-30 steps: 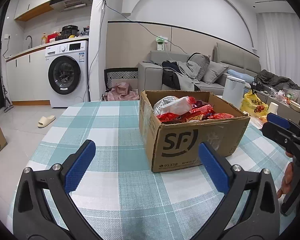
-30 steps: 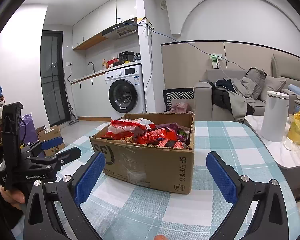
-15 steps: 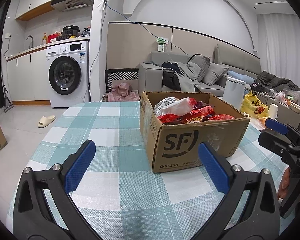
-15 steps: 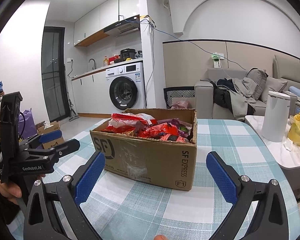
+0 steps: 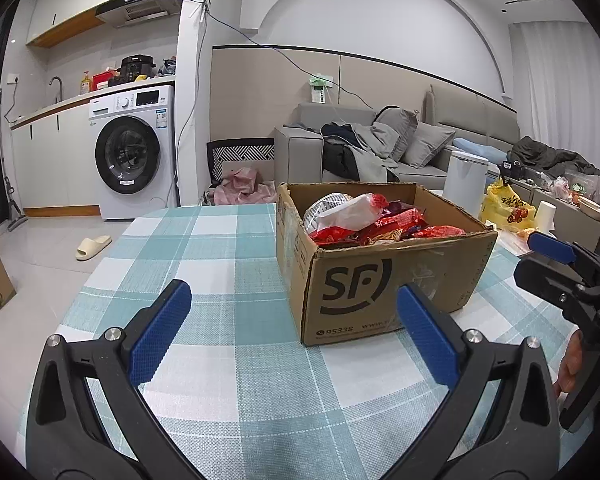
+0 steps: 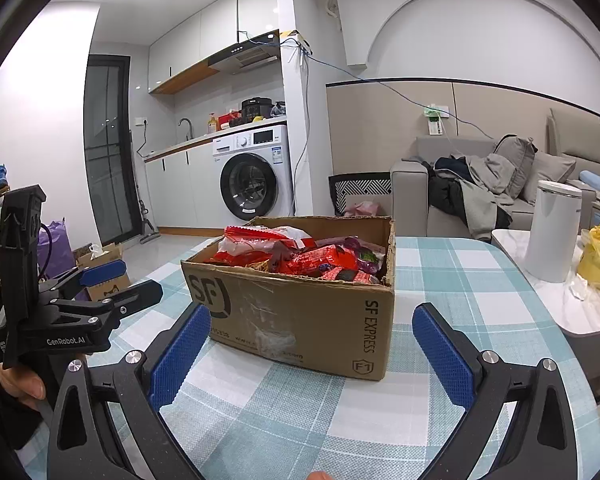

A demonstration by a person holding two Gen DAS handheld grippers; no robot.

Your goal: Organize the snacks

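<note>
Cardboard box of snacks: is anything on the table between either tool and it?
Nothing visible. Only bare checked tablecloth lies between the open left tool and the cardboard box, and likewise ahead of the open right tool. The box top is open, so the red snack packets can be reached from above.

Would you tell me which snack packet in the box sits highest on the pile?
The clear, whitish packet with red ends, lying across the top at the box's far side; the red packets lie lower.
</note>
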